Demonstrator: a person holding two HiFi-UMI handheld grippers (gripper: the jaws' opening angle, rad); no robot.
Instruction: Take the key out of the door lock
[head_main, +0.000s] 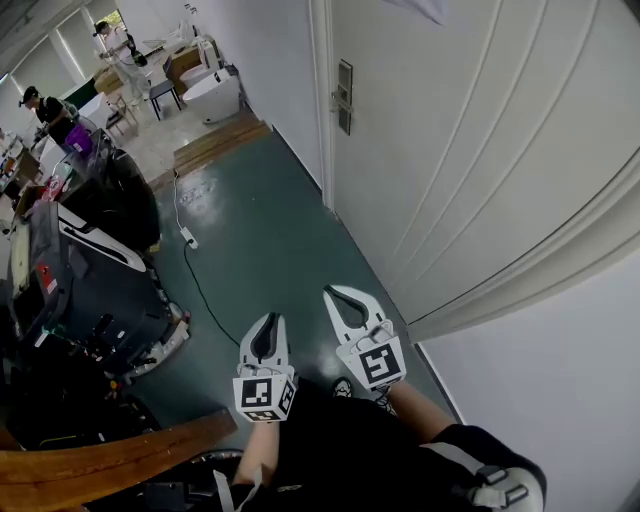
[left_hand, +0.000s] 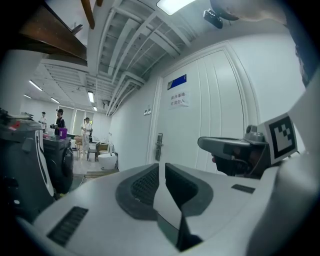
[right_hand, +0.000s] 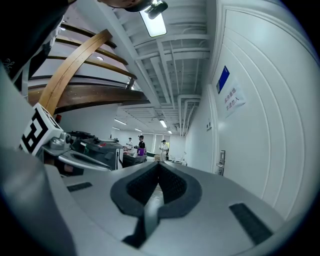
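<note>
white left gripper (head_main: 270, 320) and white right gripper (head_main: 333, 293), closed empty, well apart from grey metal door lock (head_main: 344, 97); indiscernible key invites a missed grasp.

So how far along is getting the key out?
Nothing looks done yet. In hand: the left gripper and right gripper are both shut and empty, well short of the door lock. Left: approach, grip and pull the key, too small to see here.

Left tongs (head_main: 268, 317), right tongs (head_main: 331, 292), door lock (head_main: 344, 97)
</note>
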